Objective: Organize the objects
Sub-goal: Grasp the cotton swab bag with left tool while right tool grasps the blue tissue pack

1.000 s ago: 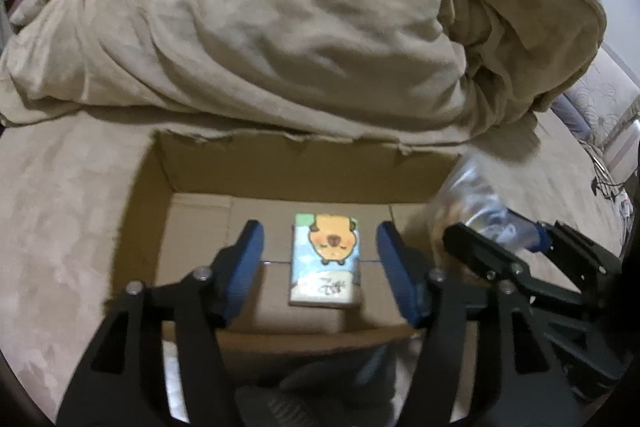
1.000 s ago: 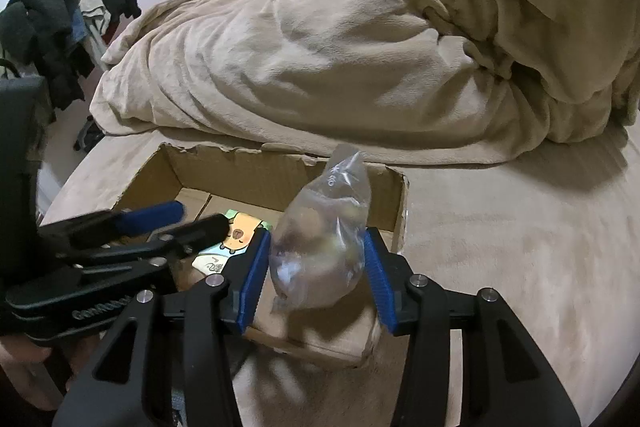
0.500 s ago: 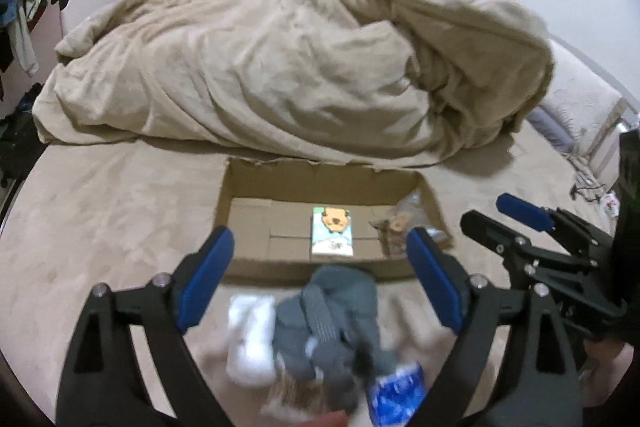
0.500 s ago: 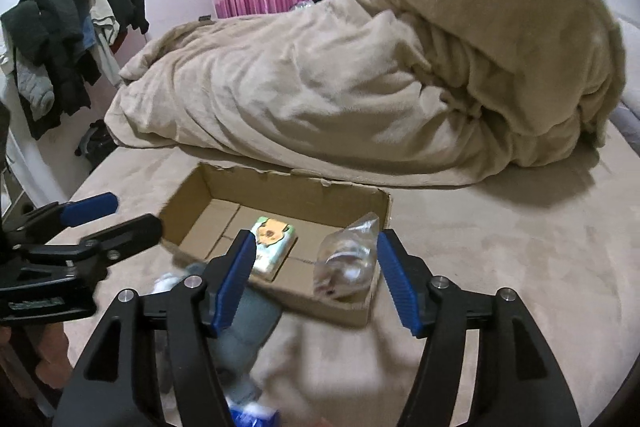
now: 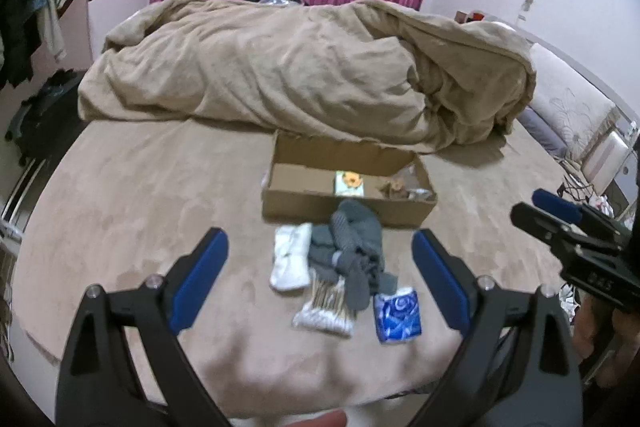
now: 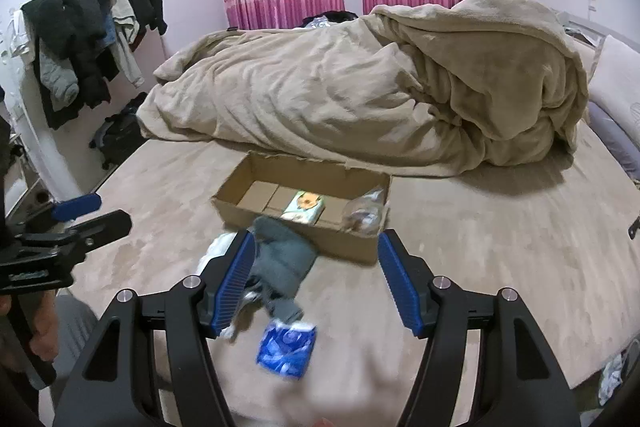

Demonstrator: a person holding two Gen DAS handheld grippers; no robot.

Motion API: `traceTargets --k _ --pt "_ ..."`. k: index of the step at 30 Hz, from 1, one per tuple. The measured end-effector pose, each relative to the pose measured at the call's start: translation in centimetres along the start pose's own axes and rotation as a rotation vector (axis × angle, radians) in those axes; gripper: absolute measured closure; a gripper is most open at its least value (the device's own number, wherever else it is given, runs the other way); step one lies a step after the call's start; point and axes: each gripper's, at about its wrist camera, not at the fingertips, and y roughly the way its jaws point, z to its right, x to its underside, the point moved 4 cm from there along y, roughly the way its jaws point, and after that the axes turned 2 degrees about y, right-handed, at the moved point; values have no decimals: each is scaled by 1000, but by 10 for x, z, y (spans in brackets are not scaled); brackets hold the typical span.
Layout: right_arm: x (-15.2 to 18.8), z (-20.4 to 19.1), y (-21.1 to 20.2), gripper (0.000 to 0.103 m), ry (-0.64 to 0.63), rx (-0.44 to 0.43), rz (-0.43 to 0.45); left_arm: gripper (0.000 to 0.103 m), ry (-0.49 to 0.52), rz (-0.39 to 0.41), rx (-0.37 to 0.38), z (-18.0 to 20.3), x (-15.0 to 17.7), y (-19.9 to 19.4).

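An open cardboard box (image 5: 304, 207) (image 6: 236, 207) sits on the bed. Inside lie a cartoon tissue pack (image 5: 349, 183) (image 6: 303, 207) and a clear plastic bag (image 5: 400, 187) (image 6: 362, 213). In front of the box lie grey socks (image 5: 356, 247) (image 6: 280, 259), a white rolled cloth (image 5: 291, 261), a pack of cotton swabs (image 5: 326, 307) and a blue packet (image 5: 398, 315) (image 6: 286, 347). My left gripper (image 5: 320, 287) is open and empty, pulled back above the pile. My right gripper (image 6: 316, 283) is open and empty, also back from the box.
A heaped beige duvet (image 5: 304, 67) lies right behind the box. Clothes hang on a rack (image 6: 88, 39) at the left. The bed's edge runs along the left, with a dark bag (image 6: 120, 139) on the floor. Pillows (image 5: 560, 107) lie at the right.
My right gripper let go of the clear bag in the box. Both grippers opened wider and drew back and up, bringing the pile in front of the box into view.
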Motion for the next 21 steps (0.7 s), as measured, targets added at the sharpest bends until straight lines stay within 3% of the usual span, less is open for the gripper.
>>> traceTargets --k 4,8,16,21 --pt "12 -9 -12 33 2 -4 -14 9 -23 -23 -18 -10 20 -8" --pt "24 -14 -26 22 20 8 -32 9 -7 -14 -19 -12 37 -22" --pt "39 -15 -50 22 40 15 -57 9 -59 -41 1 -13 54 -41" --pt "63 -9 -32 22 79 15 -131 9 -42 -78 12 -5 63 -20"
